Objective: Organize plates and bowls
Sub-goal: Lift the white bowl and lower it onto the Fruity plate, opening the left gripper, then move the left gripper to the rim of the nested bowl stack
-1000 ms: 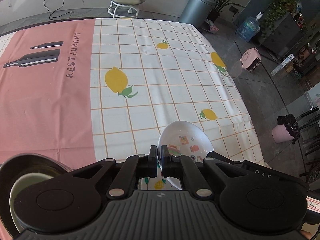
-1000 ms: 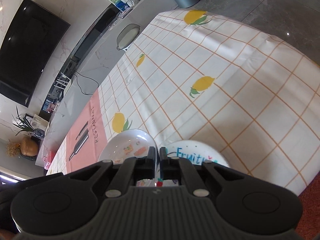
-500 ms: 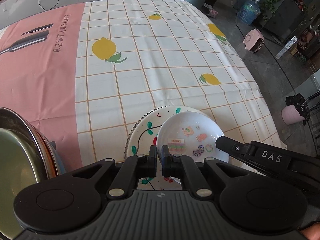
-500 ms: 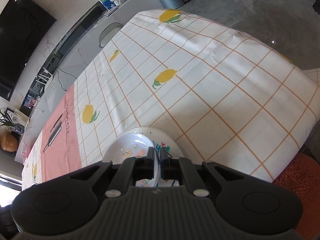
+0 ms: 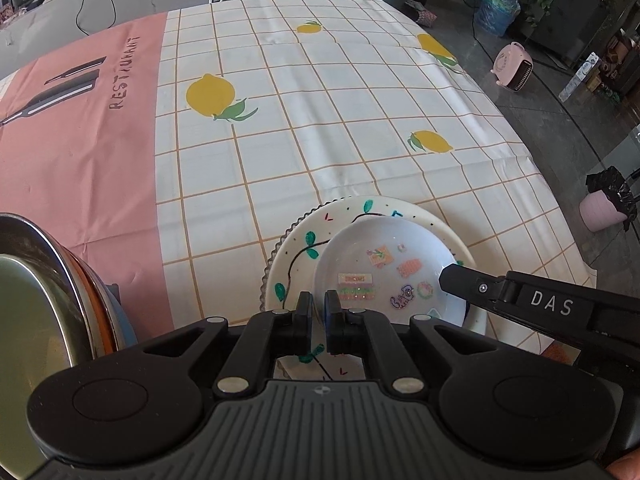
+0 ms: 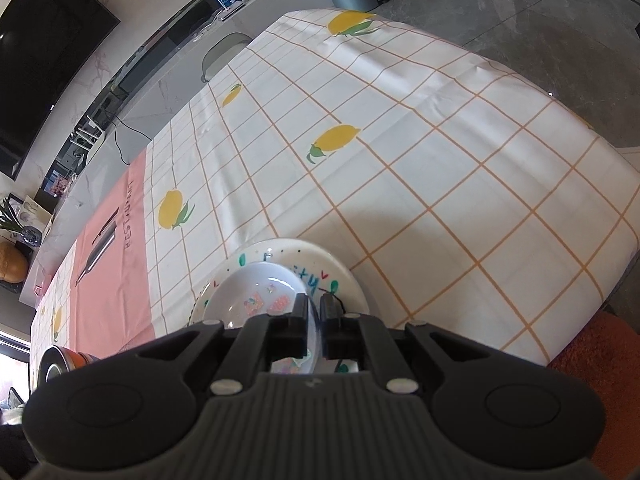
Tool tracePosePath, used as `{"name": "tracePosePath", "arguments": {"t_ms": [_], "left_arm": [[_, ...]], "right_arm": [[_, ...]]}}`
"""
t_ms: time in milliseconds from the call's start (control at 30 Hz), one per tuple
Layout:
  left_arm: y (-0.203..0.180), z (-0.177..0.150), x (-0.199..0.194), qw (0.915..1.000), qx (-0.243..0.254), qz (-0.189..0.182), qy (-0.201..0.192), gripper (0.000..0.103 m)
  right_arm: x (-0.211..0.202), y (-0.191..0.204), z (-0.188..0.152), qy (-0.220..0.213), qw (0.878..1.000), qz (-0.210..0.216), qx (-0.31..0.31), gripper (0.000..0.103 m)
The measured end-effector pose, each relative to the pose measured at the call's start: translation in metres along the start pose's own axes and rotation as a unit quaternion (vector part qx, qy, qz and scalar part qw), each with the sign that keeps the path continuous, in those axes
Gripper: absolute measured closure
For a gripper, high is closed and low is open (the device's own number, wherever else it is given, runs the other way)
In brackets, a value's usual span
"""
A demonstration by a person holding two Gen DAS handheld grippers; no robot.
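Note:
A white bowl with small stickers (image 5: 384,276) sits on a white plate painted with green leaves and a fluted rim (image 5: 296,248), near the table's front right edge. My left gripper (image 5: 318,324) is shut on the bowl's near rim. My right gripper (image 6: 316,326) is shut on the bowl's right rim; its black finger (image 5: 472,284) reaches in from the right in the left wrist view. The bowl (image 6: 256,300) and the plate (image 6: 344,276) also show in the right wrist view.
A stack of metal and orange-rimmed bowls (image 5: 52,292) stands at the left, close to my left gripper. The lemon-print tablecloth (image 5: 320,120) with a pink panel covers the table. The table edge and the floor lie to the right.
The bowl has come down from a tilted hold in the air onto the painted plate. Both grippers moved with it and stayed shut on its rim.

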State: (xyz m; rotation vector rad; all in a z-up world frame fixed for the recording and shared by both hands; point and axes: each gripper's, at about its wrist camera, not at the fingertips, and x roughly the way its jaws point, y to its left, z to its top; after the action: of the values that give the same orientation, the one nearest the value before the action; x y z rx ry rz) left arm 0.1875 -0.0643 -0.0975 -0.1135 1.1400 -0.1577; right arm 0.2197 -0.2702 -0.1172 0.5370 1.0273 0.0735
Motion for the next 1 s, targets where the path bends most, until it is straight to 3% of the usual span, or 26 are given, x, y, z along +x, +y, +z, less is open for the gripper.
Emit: {"name": "tracePosePath", "arguments": {"t_ms": [67,200,267,333,400,700,1000], "left_arm": [[0.0,0.0,0.0,1.0,-0.002,0.001,0.002,0.095],[0.002,0.0,-0.002,1.0,-0.005,0.002,0.006,0.08],[0.002,0.0,-0.004,1.0,-0.008,0.0,0.004,0.073],[0.003,0.0,-0.007,0.9999,-0.012,0.001,0.0,0.065],[0.003,0.0,-0.012,0.9999,-0.011,0.009,-0.006,0.061],[0.002,0.007,-0.058,0.9965,0.013,0.009,-0.082,0.048],[0.035,0.01,-0.118,0.9864,0.004,0.017,-0.163,0.038]], "right_arm": [[0.0,0.0,-0.001,0.0,1.0,0.0,-0.002,0.1],[-0.001,0.002,-0.002,0.006,1.0,-0.002,-0.003,0.097],[-0.003,0.002,-0.002,0.005,1.0,0.002,-0.001,0.087],[-0.007,0.004,-0.001,0.0,1.0,0.003,-0.001,0.071],[-0.01,0.007,-0.001,-0.004,1.0,-0.005,-0.007,0.066],[-0.023,0.017,0.002,-0.019,0.999,-0.024,-0.017,0.052],[-0.038,0.054,0.004,-0.034,0.998,-0.004,-0.05,0.037]]}}
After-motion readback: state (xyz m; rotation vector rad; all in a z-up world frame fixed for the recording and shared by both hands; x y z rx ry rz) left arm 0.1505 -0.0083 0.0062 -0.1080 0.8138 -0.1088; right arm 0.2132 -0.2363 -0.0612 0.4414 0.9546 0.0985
